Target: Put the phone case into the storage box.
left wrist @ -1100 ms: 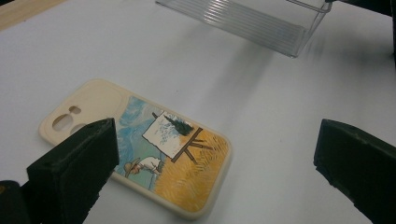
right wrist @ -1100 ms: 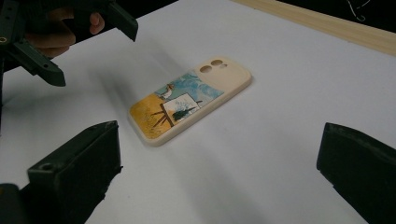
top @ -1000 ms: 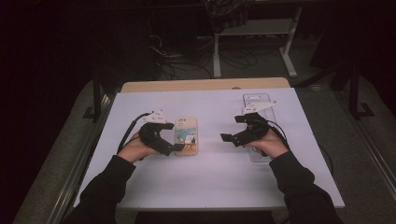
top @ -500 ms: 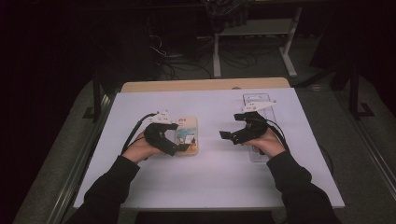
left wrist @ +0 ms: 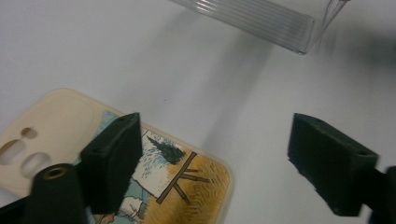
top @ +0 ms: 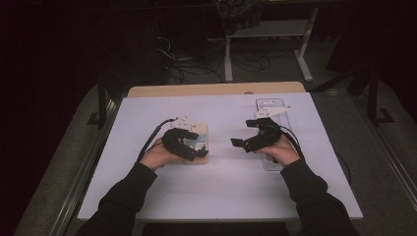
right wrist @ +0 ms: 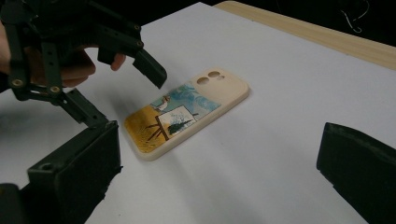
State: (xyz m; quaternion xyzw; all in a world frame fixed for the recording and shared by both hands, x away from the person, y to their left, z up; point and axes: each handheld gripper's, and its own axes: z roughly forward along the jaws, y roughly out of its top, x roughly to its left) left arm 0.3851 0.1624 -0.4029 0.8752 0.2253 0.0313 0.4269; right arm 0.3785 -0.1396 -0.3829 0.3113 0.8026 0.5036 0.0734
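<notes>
A cream phone case with a painted picture lies flat on the white table, left of centre. My left gripper hovers open at its near end; in the left gripper view one jaw hangs over the phone case and the other over bare table, the left gripper holding nothing. My right gripper stands open to the right, pointing at the phone case from a short distance. The right gripper is empty, and the left gripper shows at that view's upper left.
A clear plastic case lies under and behind the right hand, and the clear plastic case edges the left gripper view's top. A white sheet covers the table, with a wooden strip at the back. Cables and stands sit beyond on the dark floor.
My left gripper has slid right, closer onto the phone case's near end. The right gripper has barely moved.
</notes>
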